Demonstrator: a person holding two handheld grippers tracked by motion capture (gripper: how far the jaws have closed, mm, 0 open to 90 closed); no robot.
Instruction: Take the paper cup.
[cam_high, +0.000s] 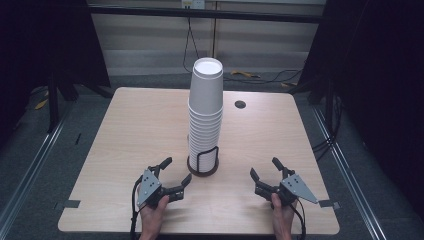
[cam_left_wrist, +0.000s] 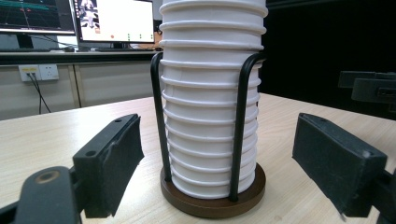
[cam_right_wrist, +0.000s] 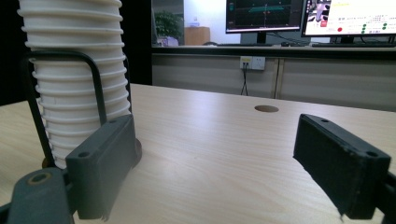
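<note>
A tall stack of white paper cups (cam_high: 205, 107), mouths down, stands in a black wire holder (cam_high: 208, 159) on a round dark base (cam_high: 202, 171) near the middle of the wooden table (cam_high: 135, 130). My left gripper (cam_high: 177, 170) rests on the table just left of the base, open, with nothing between its jaws. In the left gripper view the cup stack (cam_left_wrist: 210, 116) rises a little beyond my left gripper (cam_left_wrist: 224, 158), and the jaws stand wider than the base (cam_left_wrist: 212, 203). My right gripper (cam_high: 265, 167) lies to the right of the holder, open and empty. In the right gripper view the cups (cam_right_wrist: 77, 79) stand left of my right gripper (cam_right_wrist: 219, 158).
A round cable hole (cam_high: 240, 104) sits in the table behind and right of the stack. A hand holds each gripper at the near table edge. Monitors (cam_right_wrist: 348, 16) and a counter stand beyond the table. Cables (cam_high: 270, 77) lie on the floor at the far side.
</note>
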